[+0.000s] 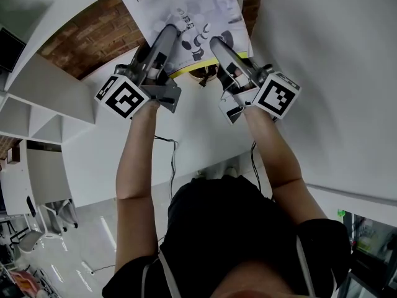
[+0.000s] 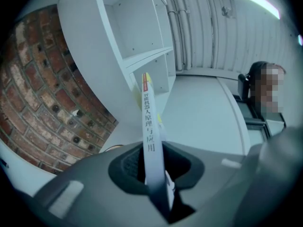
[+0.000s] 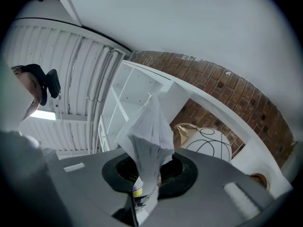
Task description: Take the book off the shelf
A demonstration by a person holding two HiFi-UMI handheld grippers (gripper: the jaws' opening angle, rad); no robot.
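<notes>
A white book [image 1: 186,5] with a yellow band, black characters and a robot picture on its cover is held up in front of the brick wall. My left gripper [image 1: 175,28] grips its left side. In the left gripper view the jaws [image 2: 154,174] are shut on the white printed spine [image 2: 149,122]. My right gripper [image 1: 218,42] grips the right side. In the right gripper view its jaws [image 3: 147,174] pinch the fanned page edges [image 3: 149,136]. Both of the person's forearms reach upward to the book.
A white shelf unit [image 2: 142,37] with empty compartments stands against the red brick wall [image 2: 42,89]. A white round ornament with black lines [image 3: 210,145] sits on a white ledge. A person [image 2: 265,93] stands off to the side. Chairs [image 1: 56,216] are on the floor below.
</notes>
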